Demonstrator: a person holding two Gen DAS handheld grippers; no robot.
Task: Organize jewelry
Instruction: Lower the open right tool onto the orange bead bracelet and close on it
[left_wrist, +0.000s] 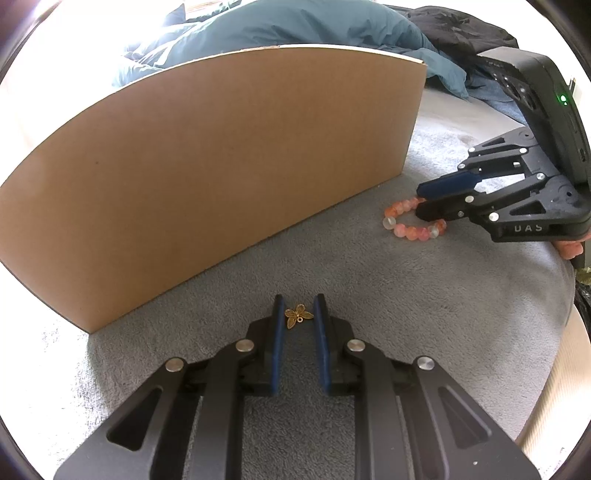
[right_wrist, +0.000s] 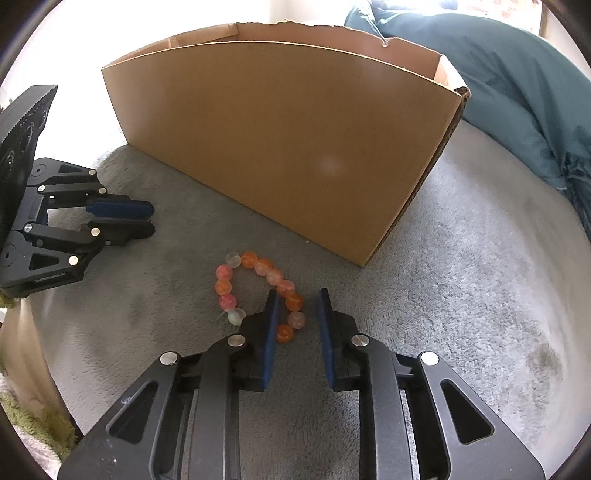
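Nearest in the left wrist view, the left gripper (left_wrist: 298, 308) is being pointed down at a grey fleece blanket (left_wrist: 332, 387). Its blue-padded fingers (left_wrist: 320, 332) are being held slightly apart, with a small gold leaf-shaped charm (left_wrist: 297, 315) lying on the blanket between the tips; no pad is seen pressing on it.

In the right wrist view, the right gripper (right_wrist: 297, 302) is being lowered over a bracelet of pink, orange and clear beads (right_wrist: 258, 291), which is lying on the blanket near the front right corner of a cardboard box (right_wrist: 280, 147). One side of the bead loop is being straddled by the narrowly parted fingers; whether the beads are being squeezed cannot be told.

Beyond both, the open-topped box is standing on the blanket. Behind it, a teal duvet (right_wrist: 498, 81) is lying bunched.
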